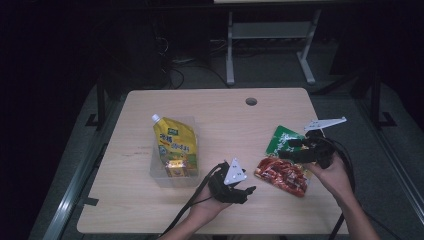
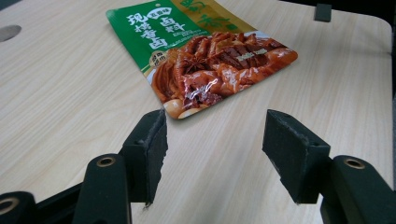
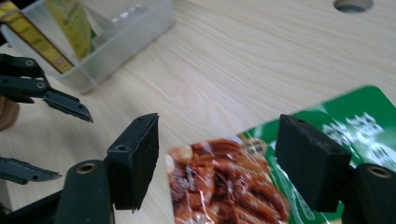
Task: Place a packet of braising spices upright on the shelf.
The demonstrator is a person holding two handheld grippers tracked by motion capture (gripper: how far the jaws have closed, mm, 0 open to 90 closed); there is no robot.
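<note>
A flat food pouch (image 1: 282, 162), green at its far end and printed with red braised meat at its near end, lies on the right side of the wooden table (image 1: 225, 120). My right gripper (image 1: 286, 149) hovers over it, open, the pouch (image 3: 224, 186) lying below and between the pads without touching them. My left gripper (image 1: 248, 194) rests low on the table just left of the pouch's red end and points at it. In the left gripper view its jaws (image 2: 217, 140) stand open with bare wood between them and the pouch (image 2: 205, 51) a little ahead.
A clear plastic bin (image 1: 160, 175) stands left of centre, holding a yellow spouted pouch (image 1: 175, 142) and a small yellow packet (image 1: 176, 169). A round cable hole (image 1: 251, 101) sits near the table's far edge. Cables trail from both grippers toward the near edge.
</note>
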